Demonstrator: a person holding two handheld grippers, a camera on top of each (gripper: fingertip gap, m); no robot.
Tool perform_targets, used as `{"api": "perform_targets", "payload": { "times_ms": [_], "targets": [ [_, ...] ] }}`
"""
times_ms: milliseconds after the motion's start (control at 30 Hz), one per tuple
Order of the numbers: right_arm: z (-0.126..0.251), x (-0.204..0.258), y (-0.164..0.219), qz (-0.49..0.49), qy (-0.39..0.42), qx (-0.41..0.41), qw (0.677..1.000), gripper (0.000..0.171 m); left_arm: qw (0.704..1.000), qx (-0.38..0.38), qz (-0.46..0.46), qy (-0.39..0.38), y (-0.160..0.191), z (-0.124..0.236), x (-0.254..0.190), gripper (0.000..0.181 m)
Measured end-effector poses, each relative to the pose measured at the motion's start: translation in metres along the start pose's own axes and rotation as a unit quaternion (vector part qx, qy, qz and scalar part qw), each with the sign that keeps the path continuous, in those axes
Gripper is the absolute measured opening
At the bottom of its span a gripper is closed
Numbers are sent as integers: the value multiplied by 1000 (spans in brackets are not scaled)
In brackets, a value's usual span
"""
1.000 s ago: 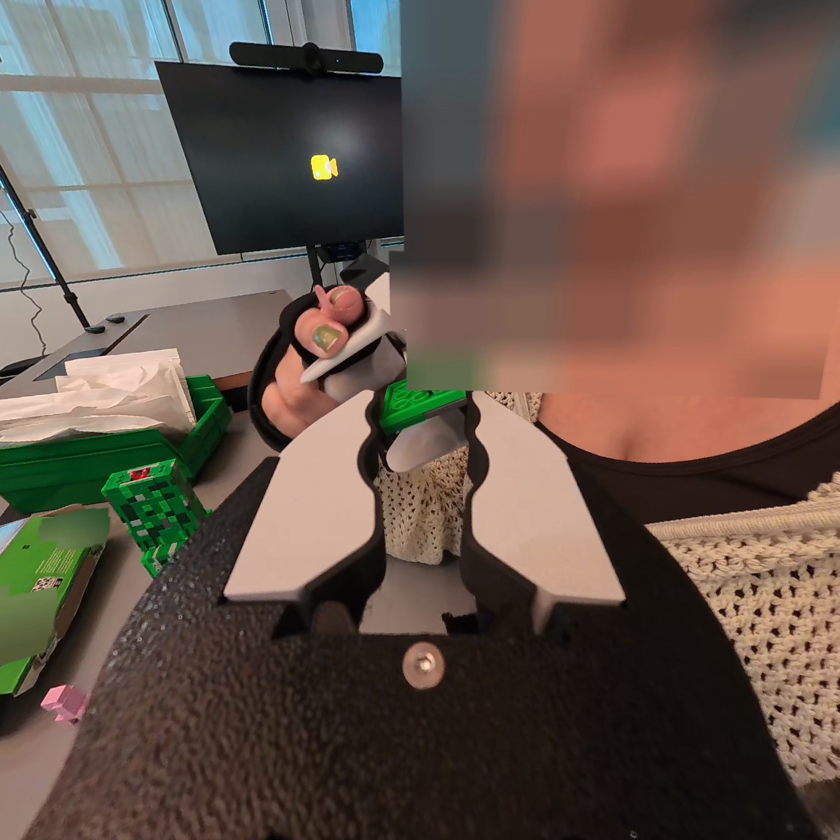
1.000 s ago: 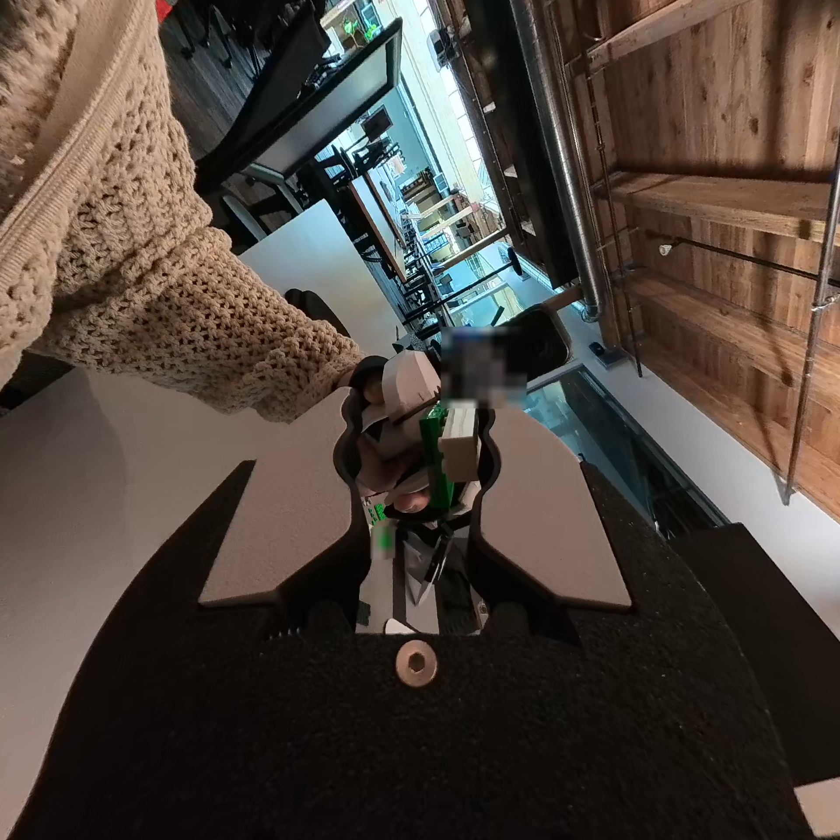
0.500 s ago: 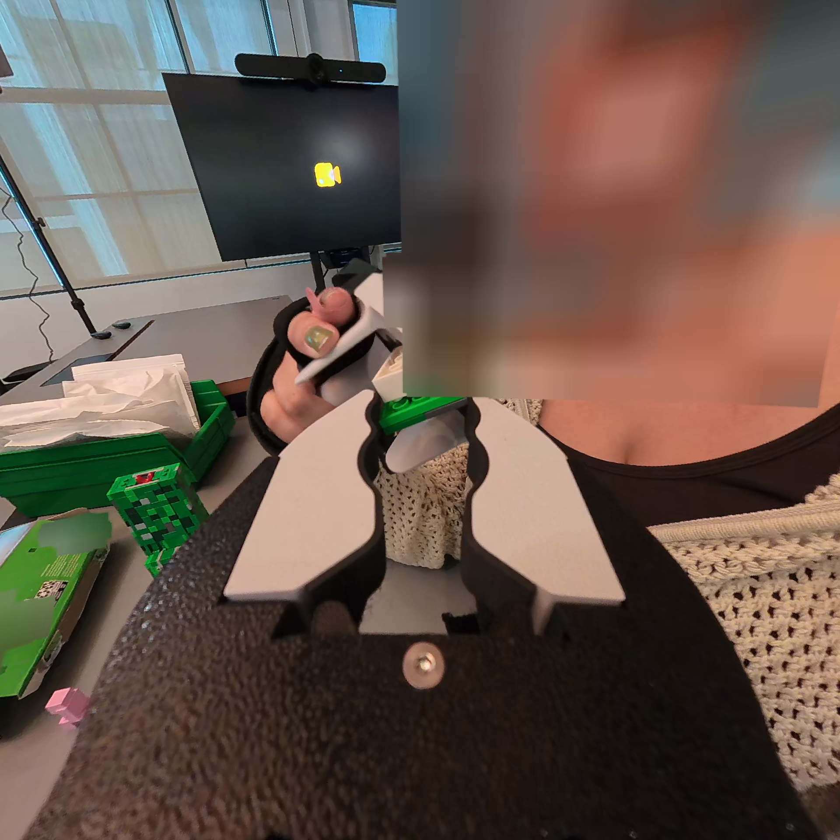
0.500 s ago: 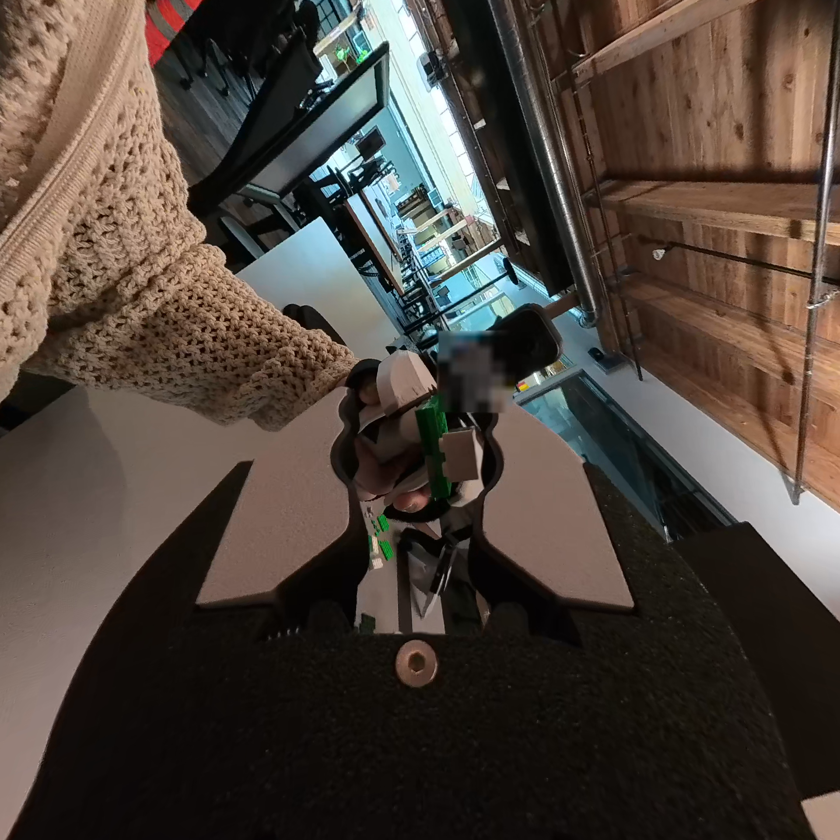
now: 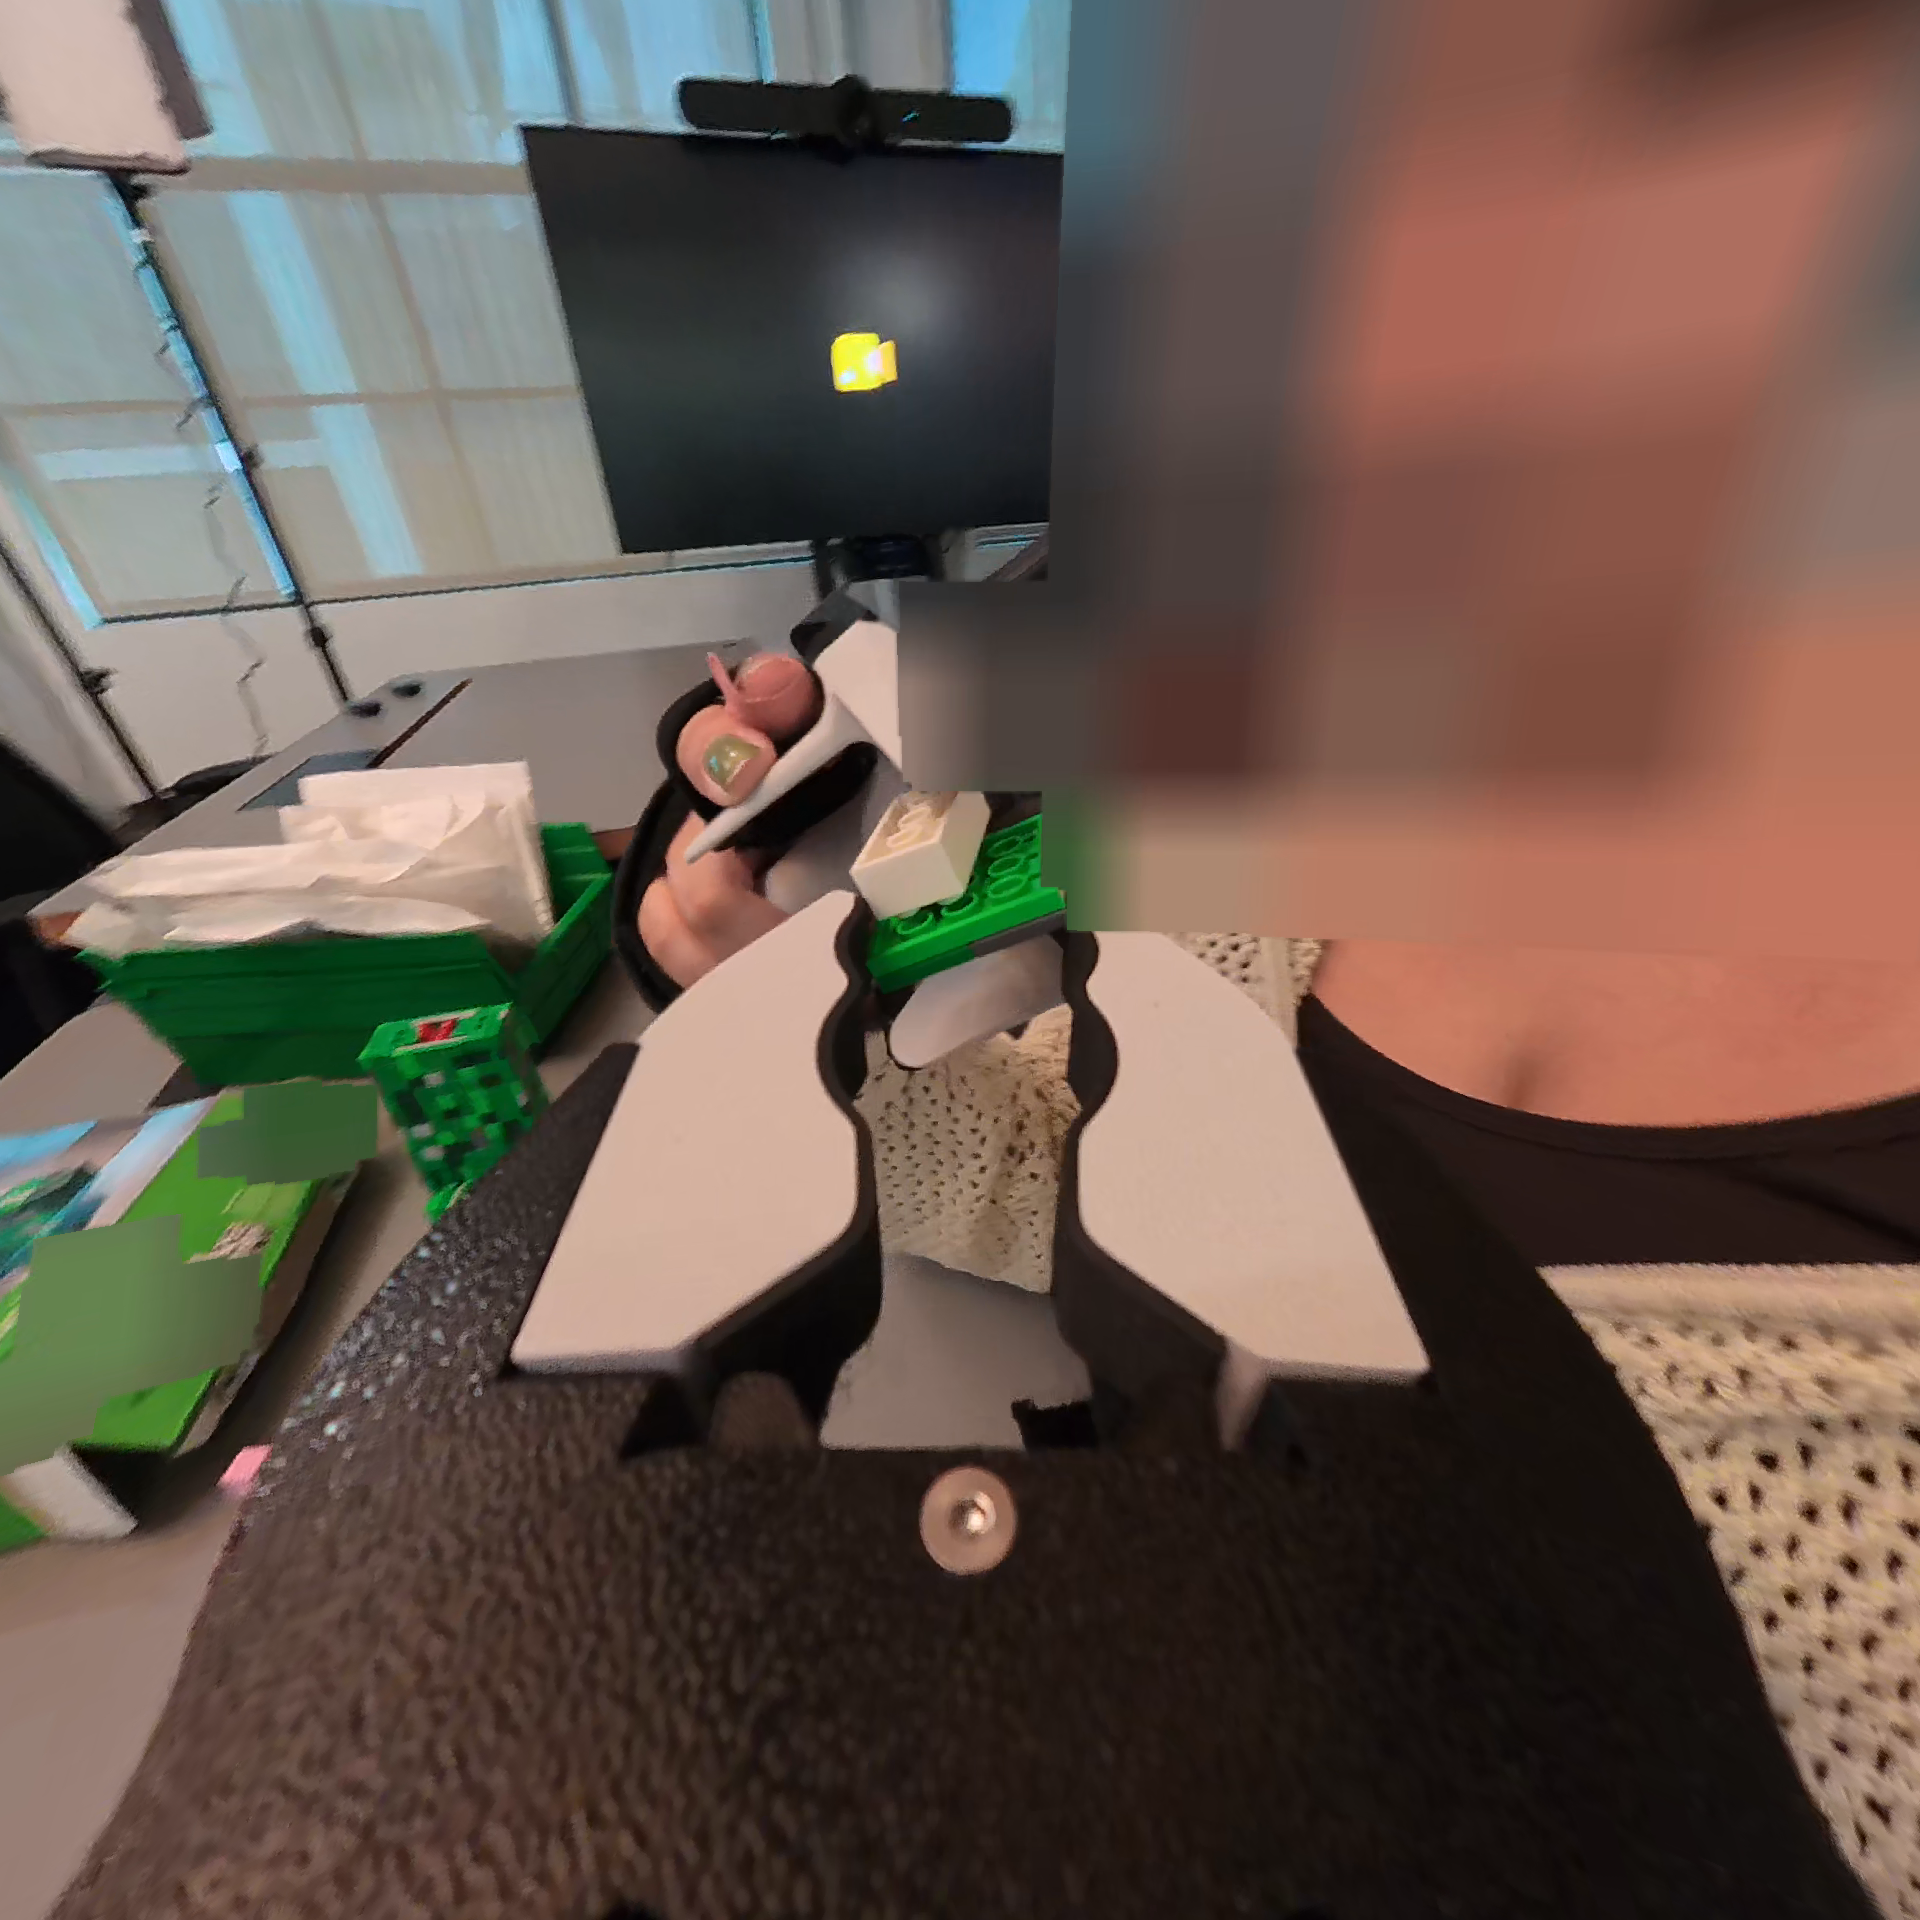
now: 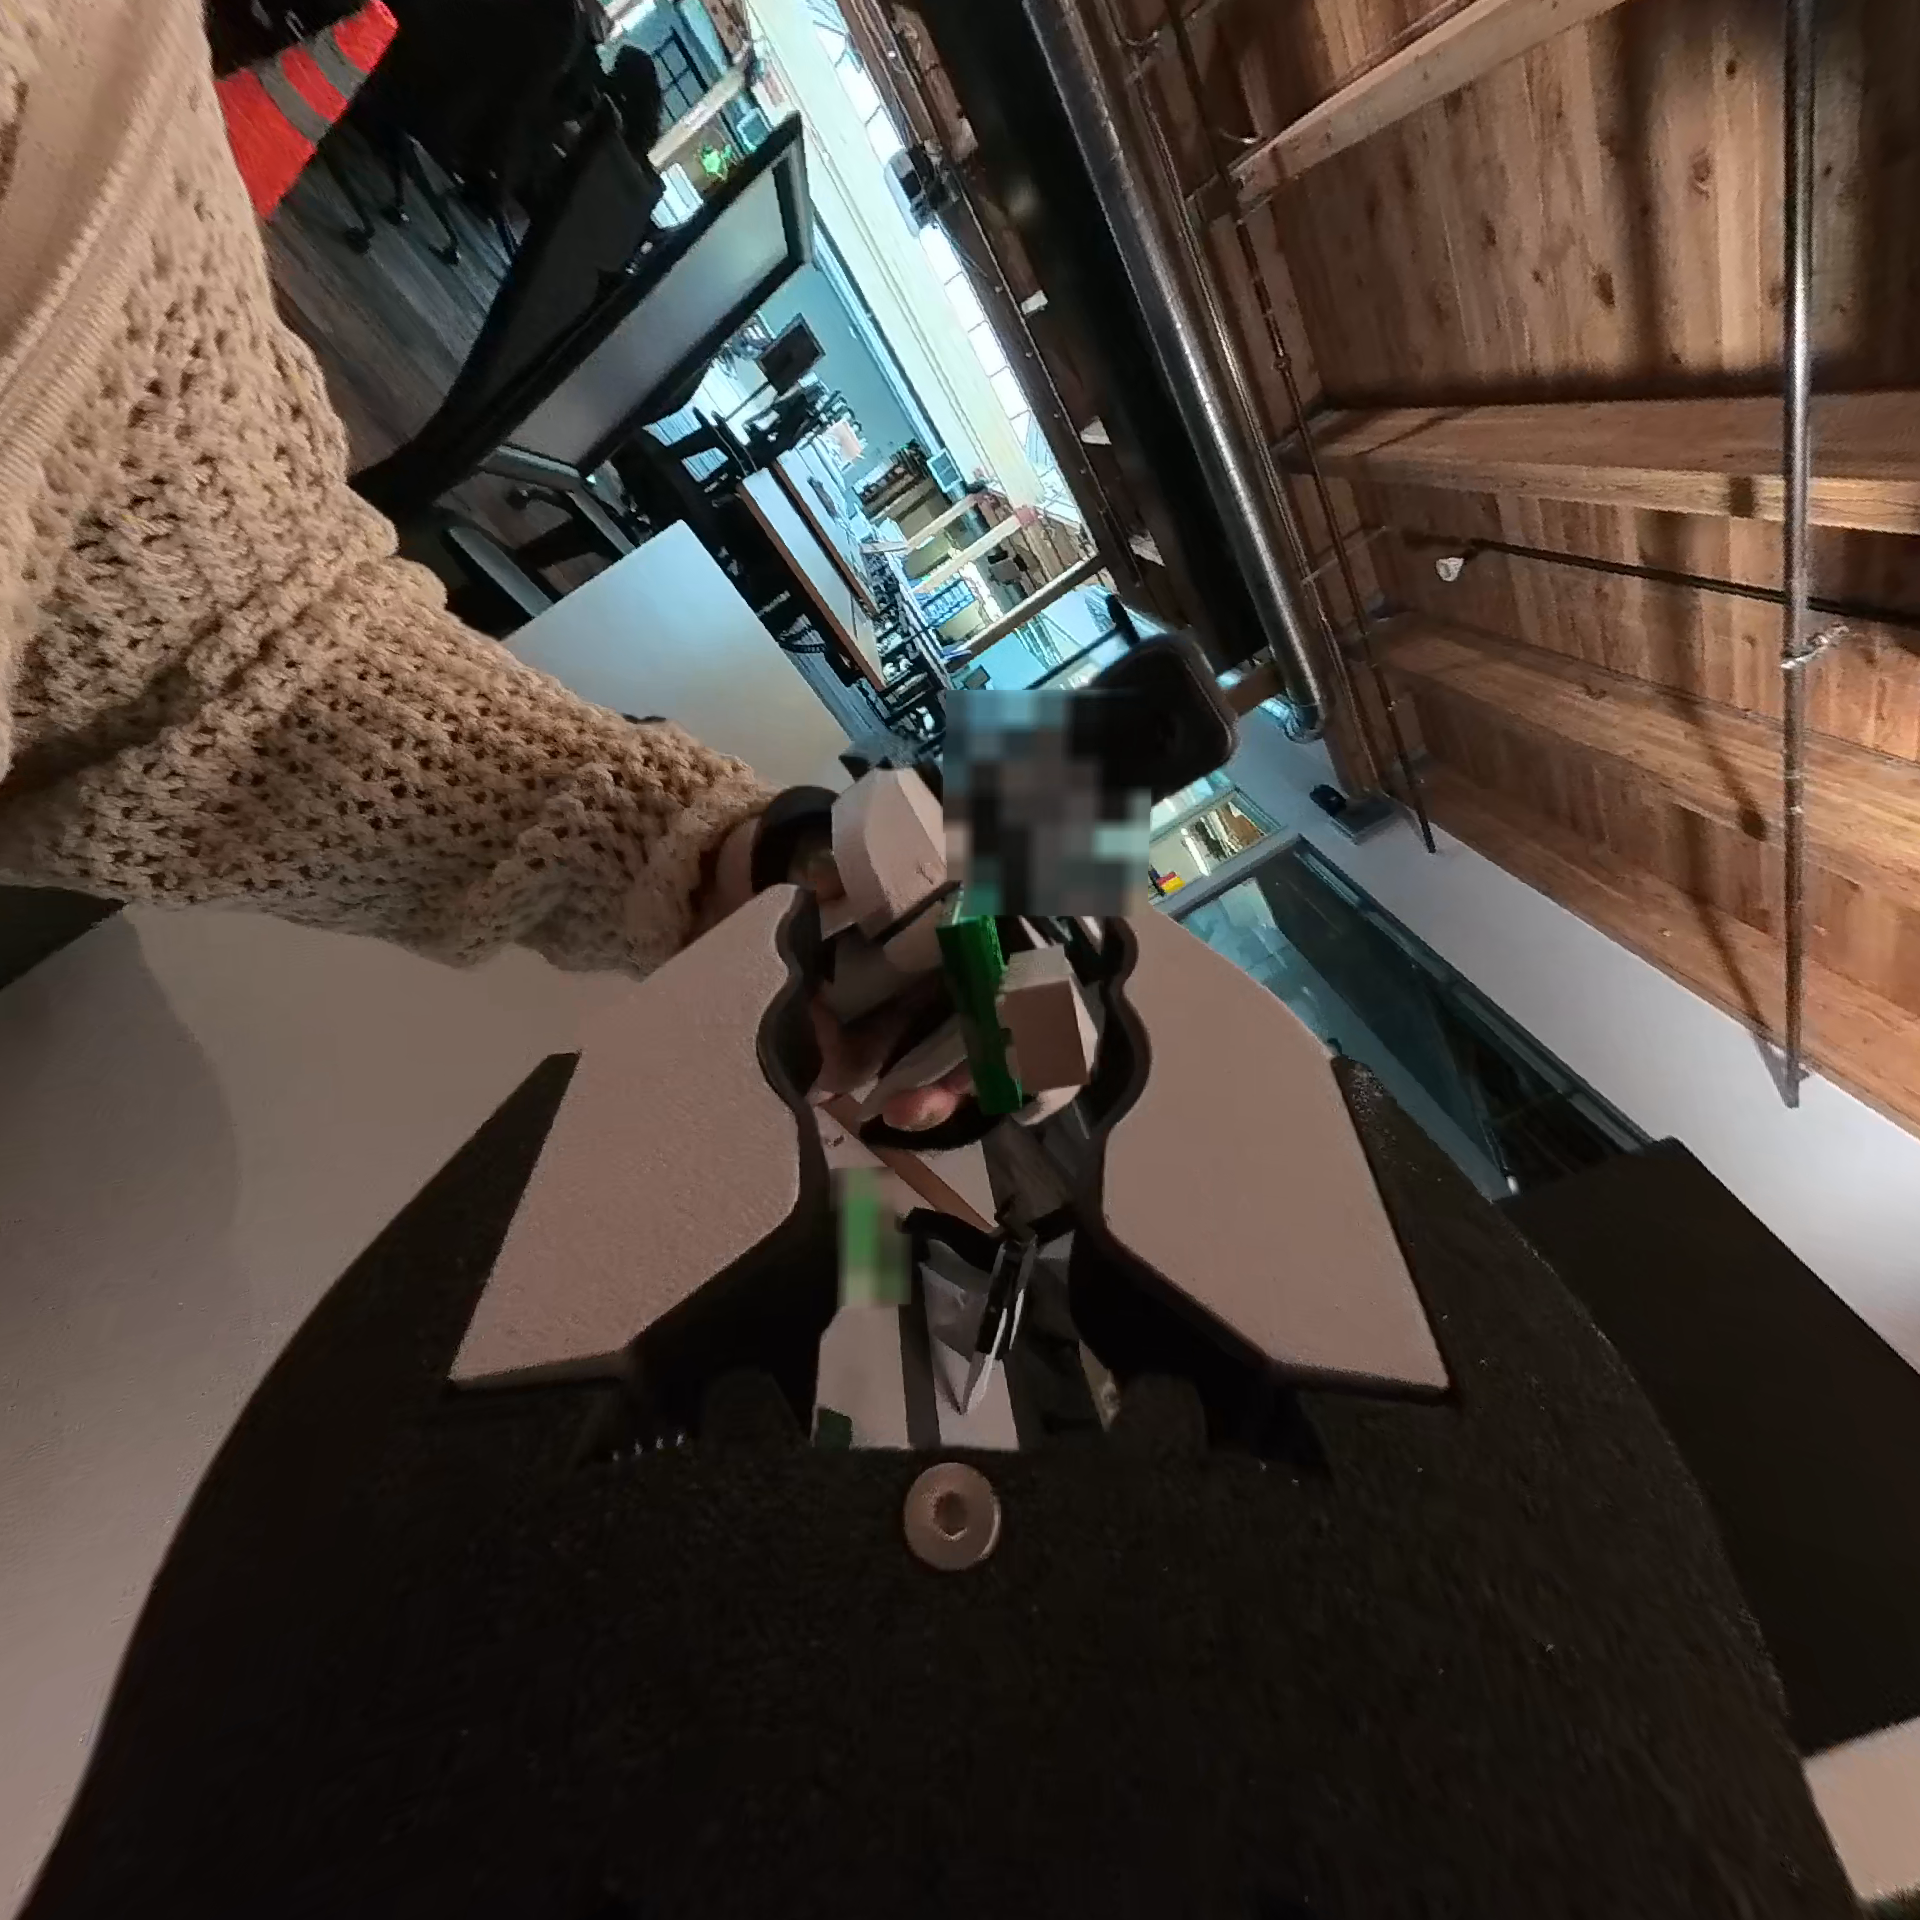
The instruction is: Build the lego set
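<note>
Two parts were in play, both held aloft in front of the person's chest: a green plate (image 5: 977,899) with a white brick (image 5: 920,847) sitting on its studs near one end.

Left gripper (image 5: 961,935): jaws showed a gap, with the plate right at their tips. Right gripper (image 6: 961,925): jaws were also apart, with plate and brick edge-on between them. I couldn't tell from either view which pair actually bore the plate.

Step, as I read it: seating the brick. It looked slightly askew, though motion blur may account for that. The next move calls for a square press with the plate's underside backed.

On the tabletop (image 5: 83,1662) were a green pixel-block figure (image 5: 457,1091), a green bin (image 5: 343,977) of white bags and the green set box (image 5: 156,1299).

Writing: none was legible. The box print was masked, and the monitor (image 5: 727,312) showed only a small yellow icon.
</note>
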State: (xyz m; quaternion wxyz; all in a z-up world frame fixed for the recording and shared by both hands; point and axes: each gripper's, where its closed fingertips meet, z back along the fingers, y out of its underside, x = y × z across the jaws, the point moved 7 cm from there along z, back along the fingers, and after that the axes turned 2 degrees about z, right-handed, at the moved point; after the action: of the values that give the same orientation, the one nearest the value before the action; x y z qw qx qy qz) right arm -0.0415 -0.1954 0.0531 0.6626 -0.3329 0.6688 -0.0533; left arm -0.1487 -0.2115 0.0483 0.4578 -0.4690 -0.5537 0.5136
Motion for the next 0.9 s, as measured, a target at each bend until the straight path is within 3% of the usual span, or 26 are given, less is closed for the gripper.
{"api": "perform_targets", "payload": {
  "times_ms": [300, 900],
  "targets": [
    [9, -8, 2, -26, 25, 9, 999, 49, 999, 27, -16, -36, -11, -5, -6, 35],
    [9, 0, 4, 87, 60, 85, 991, 35, 998, 44, 1, -40, -10, -5, -3, 35]
  ]
}}
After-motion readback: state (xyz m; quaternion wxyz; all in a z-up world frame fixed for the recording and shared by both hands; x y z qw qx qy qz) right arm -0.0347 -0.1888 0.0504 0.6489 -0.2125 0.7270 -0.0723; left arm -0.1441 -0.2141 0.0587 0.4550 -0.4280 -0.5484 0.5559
